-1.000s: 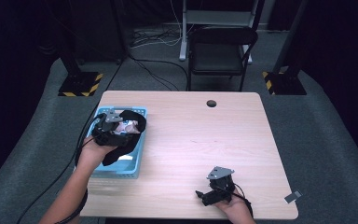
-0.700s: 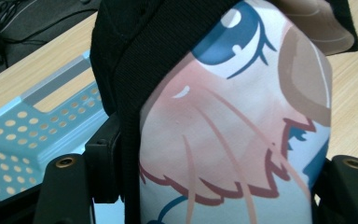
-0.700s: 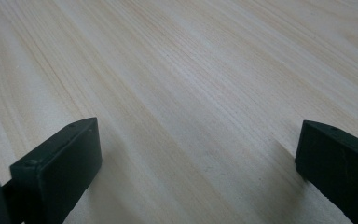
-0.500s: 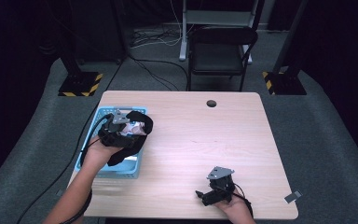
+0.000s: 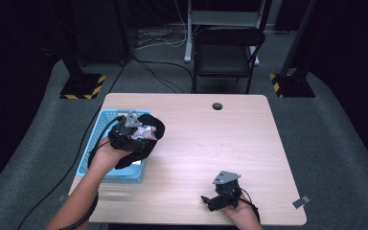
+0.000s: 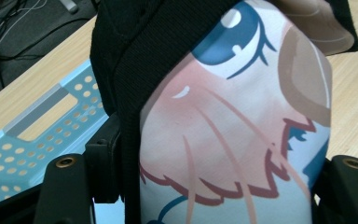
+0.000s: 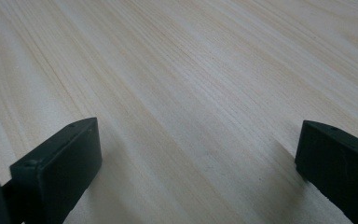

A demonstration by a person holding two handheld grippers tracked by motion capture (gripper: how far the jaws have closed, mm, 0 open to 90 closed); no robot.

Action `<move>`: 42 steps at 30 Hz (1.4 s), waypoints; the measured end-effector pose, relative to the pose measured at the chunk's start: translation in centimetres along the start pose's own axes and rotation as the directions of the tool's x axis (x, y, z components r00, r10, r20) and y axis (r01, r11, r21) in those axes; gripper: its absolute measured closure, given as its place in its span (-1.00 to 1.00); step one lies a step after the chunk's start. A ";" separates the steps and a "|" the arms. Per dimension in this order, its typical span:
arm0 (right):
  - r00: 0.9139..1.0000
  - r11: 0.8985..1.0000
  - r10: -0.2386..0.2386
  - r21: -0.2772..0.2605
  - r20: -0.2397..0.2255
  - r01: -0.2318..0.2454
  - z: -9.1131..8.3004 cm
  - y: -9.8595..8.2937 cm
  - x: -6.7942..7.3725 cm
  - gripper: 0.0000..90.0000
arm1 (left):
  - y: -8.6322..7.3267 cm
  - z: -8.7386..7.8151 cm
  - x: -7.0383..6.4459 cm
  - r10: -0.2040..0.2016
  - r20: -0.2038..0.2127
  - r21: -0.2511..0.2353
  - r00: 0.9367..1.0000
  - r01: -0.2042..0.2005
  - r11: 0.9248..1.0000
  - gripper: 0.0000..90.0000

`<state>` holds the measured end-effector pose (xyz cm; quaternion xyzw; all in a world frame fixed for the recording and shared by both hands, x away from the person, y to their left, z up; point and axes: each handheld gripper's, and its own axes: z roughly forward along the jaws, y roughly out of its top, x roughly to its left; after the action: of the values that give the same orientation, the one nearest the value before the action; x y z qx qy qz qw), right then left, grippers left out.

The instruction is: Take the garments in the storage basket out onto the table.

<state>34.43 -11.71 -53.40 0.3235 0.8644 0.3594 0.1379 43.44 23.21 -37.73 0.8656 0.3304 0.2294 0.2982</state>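
Cloth fills my left tool (image 5: pixel 139 130): a black garment (image 5: pixel 146 136) with a printed cartoon panel (image 6: pixel 242 135), clamped between the two jaws, which stand part-way closed on its bunched fabric. I hold it lifted over the right edge of the blue perforated basket (image 5: pixel 100 125), which sits at the left side of the bench (image 5: pixel 211 153). In the high view the garment hangs in a crumpled bundle, so I cannot give it a clear long axis; its bulk spreads toward the middle of the bench and a dark fold droops down to the basket's near right corner. In the left gripper view the print faces the camera, a blue drawn eye toward the top and the black hem running up along its left side. My right tool (image 5: pixel 210 200) rests low at the near edge of the bench, well apart from the garment, its jaws spread wide over bare wood with nothing between them.
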 end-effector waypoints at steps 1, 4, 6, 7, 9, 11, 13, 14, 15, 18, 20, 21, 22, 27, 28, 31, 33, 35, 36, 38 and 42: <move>1.000 1.000 0.000 0.000 0.000 0.000 0.0 0.0 0.0 -1.00 | 0.1 0.0 -0.1 0.004 0.002 0.001 1.000 -0.004 1.000 -0.31; 1.000 1.000 0.000 0.000 0.000 0.000 0.0 0.0 0.0 -1.00 | 0.5 0.0 -0.4 0.022 0.005 0.006 1.000 -0.022 1.000 -0.30; 1.000 1.000 0.000 0.000 0.000 0.000 0.0 0.0 0.0 -1.00 | 0.6 0.1 -0.6 0.022 0.008 0.005 1.000 -0.022 1.000 -0.31; 1.000 1.000 0.000 0.000 0.000 0.000 0.0 0.0 0.0 -1.00 | 0.7 0.2 -0.7 0.024 0.010 0.006 1.000 -0.024 1.000 -0.30; 1.000 1.000 0.000 0.000 0.000 0.000 0.0 0.0 0.0 -1.00 | 0.9 0.3 -0.9 0.032 0.014 0.011 0.999 -0.032 0.999 -0.30; 1.000 1.000 0.000 0.000 0.000 0.000 0.0 0.0 0.0 -1.00 | 1.1 0.4 -1.1 0.044 0.021 0.018 0.999 -0.044 0.999 -0.30; 1.000 1.000 0.000 0.000 0.000 0.000 0.0 0.0 0.0 -1.00 | 1.2 0.4 -1.3 0.047 0.026 0.017 0.999 -0.048 0.999 -0.30; 1.000 1.000 0.000 0.000 0.000 0.000 0.0 0.0 0.0 -1.00 | 1.3 0.5 -1.3 0.049 0.030 0.016 0.998 -0.050 0.999 -0.30; 1.000 1.000 0.000 0.000 0.000 0.000 0.0 0.0 0.0 -1.00 | 1.3 0.5 -1.4 0.051 0.031 0.017 0.998 -0.052 0.999 -0.30; 1.000 1.000 0.000 0.001 -0.001 0.000 0.0 0.0 0.0 -1.00 | 1.5 0.7 -1.6 0.057 0.037 0.020 0.998 -0.058 0.998 -0.30; 1.000 1.000 0.001 0.001 -0.001 -0.001 0.0 0.0 0.0 -1.00 | 1.5 0.8 -1.7 0.060 0.040 0.024 0.997 -0.061 0.998 -0.30; 1.000 1.000 0.001 0.001 -0.001 -0.001 0.0 0.0 0.0 -1.00 | 1.5 0.9 -1.8 0.062 0.041 0.023 0.997 -0.063 0.998 -0.30; 1.000 1.000 0.001 0.001 -0.001 -0.001 0.0 0.0 0.0 -1.00 | 1.6 1.0 -1.8 0.060 0.042 0.026 0.997 -0.061 0.998 -0.30; 1.000 1.000 0.001 0.001 -0.001 -0.001 0.0 0.0 0.0 -1.00 | 1.8 1.4 -2.3 0.073 0.055 0.034 0.996 -0.075 0.997 -0.30; 1.000 1.000 0.001 0.001 -0.001 -0.001 0.0 0.0 0.0 -1.00 | 1.9 1.5 -2.4 0.078 0.058 0.038 0.995 -0.080 0.996 -0.30; 1.000 1.000 0.000 0.000 0.000 0.000 0.0 0.0 0.0 -1.00 | 2.1 1.6 -2.6 0.085 0.064 0.043 0.994 -0.087 0.995 -0.30; 1.000 1.000 0.000 0.000 0.000 0.000 0.0 0.0 0.0 -1.00 | 2.3 1.6 -2.9 0.093 0.065 0.047 0.994 -0.096 0.994 -0.30; 1.000 1.000 0.000 0.001 0.000 0.000 0.0 0.0 0.0 -1.00 | 2.6 1.6 -3.2 0.106 0.069 0.045 0.992 -0.109 0.993 -0.30; 1.000 1.000 0.000 0.001 0.000 0.000 0.0 0.0 0.0 -1.00 | 2.6 1.6 -3.2 0.106 0.069 0.045 0.992 -0.109 0.993 -0.30; 1.000 1.000 0.000 0.001 0.000 0.000 0.0 0.0 0.0 -1.00 | 2.8 1.6 -3.3 0.112 0.071 0.045 0.991 -0.115 0.992 -0.30; 1.000 1.000 0.000 0.001 0.000 0.000 0.0 0.0 0.0 -1.00 | 3.2 1.8 -3.8 0.124 0.082 0.046 0.989 -0.128 0.991 -0.29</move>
<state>34.43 -11.71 -53.40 0.3235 0.8645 0.3592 0.1377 43.33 17.92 -37.63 0.9005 0.2687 0.2051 0.2736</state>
